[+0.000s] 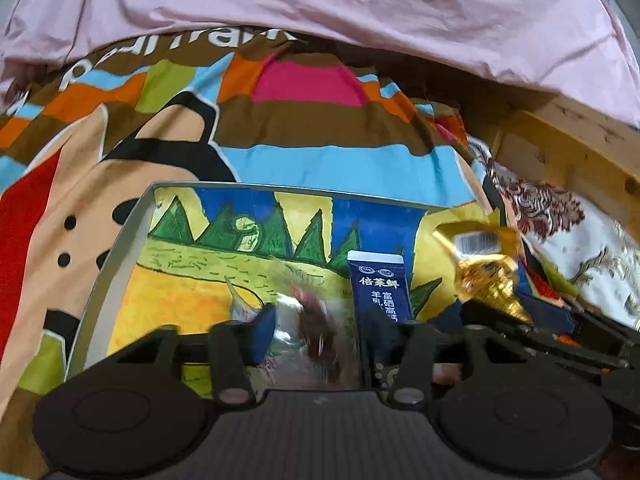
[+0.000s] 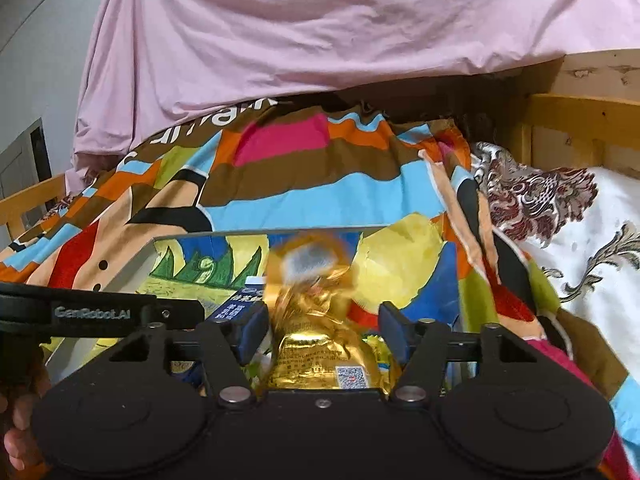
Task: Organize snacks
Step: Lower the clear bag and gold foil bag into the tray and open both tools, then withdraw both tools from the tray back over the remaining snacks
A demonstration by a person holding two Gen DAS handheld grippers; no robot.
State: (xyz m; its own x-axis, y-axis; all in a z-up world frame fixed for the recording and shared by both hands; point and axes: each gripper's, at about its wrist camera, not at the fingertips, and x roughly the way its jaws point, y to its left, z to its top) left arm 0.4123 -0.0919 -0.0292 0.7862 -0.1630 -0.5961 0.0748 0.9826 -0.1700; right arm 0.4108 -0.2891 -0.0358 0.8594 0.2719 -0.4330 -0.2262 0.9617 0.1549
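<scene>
A shallow box (image 1: 120, 248) with a painted yellow, green and blue bottom lies on a colourful cloth; it also shows in the right wrist view (image 2: 180, 238). A dark blue packet (image 1: 380, 284) lies inside it, also seen in the right wrist view (image 2: 240, 300). My left gripper (image 1: 336, 336) is open over the box, with a blurred clear packet (image 1: 308, 312) loose between its fingers. My right gripper (image 2: 322, 330) is open, with a gold foil packet (image 2: 320, 332) between its fingers, blurred at the top. The gold packet (image 1: 484, 264) shows at the box's right side.
A colourful patterned cloth (image 1: 280, 128) covers the surface under the box. A pink sheet (image 2: 320, 40) hangs behind. A wooden frame (image 2: 580, 120) and a white floral fabric (image 2: 580, 240) lie to the right. A hand (image 2: 20, 432) holds the left gripper's handle.
</scene>
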